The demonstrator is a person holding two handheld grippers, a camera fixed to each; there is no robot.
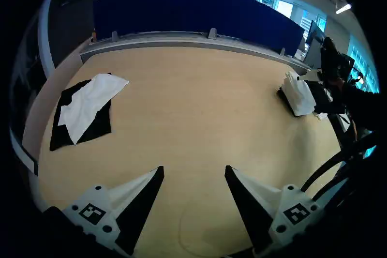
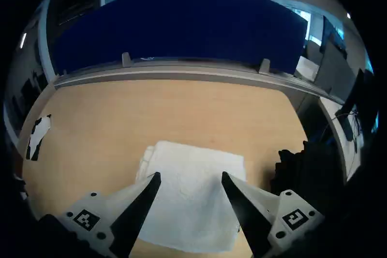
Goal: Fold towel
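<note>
In the right gripper view a folded white towel [image 2: 193,195] lies flat on the wooden table [image 2: 145,113]. My right gripper [image 2: 190,178] is open just above its near half, a finger on either side, with nothing pinched. The left gripper view has that same towel [image 1: 299,94] at the far right edge of the table [image 1: 203,103], with a dark sleeve [image 1: 360,105] beside it. My left gripper [image 1: 193,175] is open over bare wood. Far to its left a loose white towel [image 1: 92,103] lies across a black towel [image 1: 99,125].
A blue partition [image 1: 193,11] on a grey rail [image 1: 184,42] closes off the table's far side. A dark pile [image 2: 309,171] sits right of the folded towel. The black and white cloths [image 2: 37,137] lie at the far left edge.
</note>
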